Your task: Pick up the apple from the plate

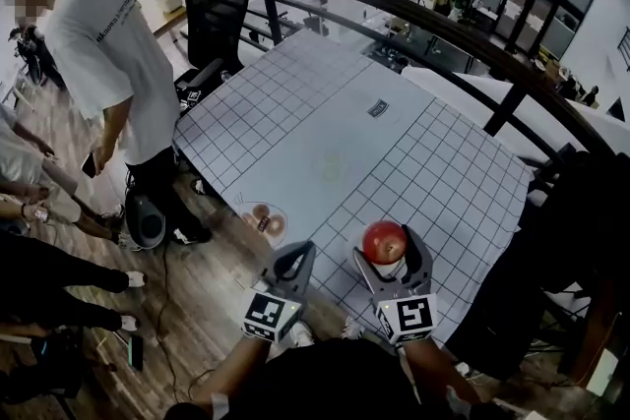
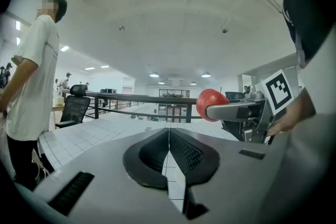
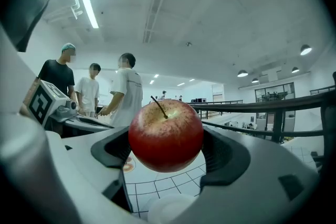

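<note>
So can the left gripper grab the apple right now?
Probably not. The apple is clamped by the right gripper, whose jaws cover its sides, and the left gripper has its jaws shut.

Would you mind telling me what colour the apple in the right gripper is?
The apple is red, yellowish on top; clearest in the right gripper view.
</note>
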`<state>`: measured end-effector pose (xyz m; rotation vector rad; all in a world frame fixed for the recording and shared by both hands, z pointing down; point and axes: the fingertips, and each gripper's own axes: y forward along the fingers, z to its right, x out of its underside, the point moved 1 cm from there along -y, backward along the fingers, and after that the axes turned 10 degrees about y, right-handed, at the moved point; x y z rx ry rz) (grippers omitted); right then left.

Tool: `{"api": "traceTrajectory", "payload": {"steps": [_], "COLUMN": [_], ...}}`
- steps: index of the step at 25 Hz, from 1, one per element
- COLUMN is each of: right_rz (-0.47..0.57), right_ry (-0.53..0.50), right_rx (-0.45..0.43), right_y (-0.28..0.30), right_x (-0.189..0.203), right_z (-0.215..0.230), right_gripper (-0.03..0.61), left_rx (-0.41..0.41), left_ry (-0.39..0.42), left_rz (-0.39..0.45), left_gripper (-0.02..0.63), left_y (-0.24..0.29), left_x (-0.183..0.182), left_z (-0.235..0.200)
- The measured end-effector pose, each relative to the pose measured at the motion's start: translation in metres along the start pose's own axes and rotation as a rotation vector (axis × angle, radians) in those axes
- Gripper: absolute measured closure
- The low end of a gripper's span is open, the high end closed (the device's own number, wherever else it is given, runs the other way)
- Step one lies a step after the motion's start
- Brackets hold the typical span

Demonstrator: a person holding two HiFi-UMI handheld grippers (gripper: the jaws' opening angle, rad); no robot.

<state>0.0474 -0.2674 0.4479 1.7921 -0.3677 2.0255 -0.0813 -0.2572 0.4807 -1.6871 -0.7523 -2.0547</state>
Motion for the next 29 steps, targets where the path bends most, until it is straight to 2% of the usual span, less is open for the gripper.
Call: {"api": "traceTrajectory", "payload": {"steps": [16, 22, 24, 29], "right_rz": [0.012, 0.014, 0.01, 0.002], "right_ry": [-0.013, -0.031, -0.036, -0.018], "right_rx": [0.044, 0.066, 0.06, 0.042], "right_y": [-0.008, -0.026, -0.02, 0.001], "right_x": [-0.008, -0.042, -0.035, 0.012], "right_z": [0.008, -0.056, -0.043, 0.051], "right_gripper": [0.155, 0.155, 0.155, 0.155], "left_rx": [0.018, 0.039, 0.031, 0.009], "left_ry": [0.027, 0.032, 0.029, 0.024], "left_rz": [0.032, 0.052, 0.053, 0.029], "left_gripper": [0.591, 0.591, 0.591, 0.591], "left_y": [0.001, -0.062, -0.049, 0.042], "left_x": [-0.017, -0.051, -0.044, -0.003], "left_z": [0.007, -0.01, -0.007, 0.021]}}
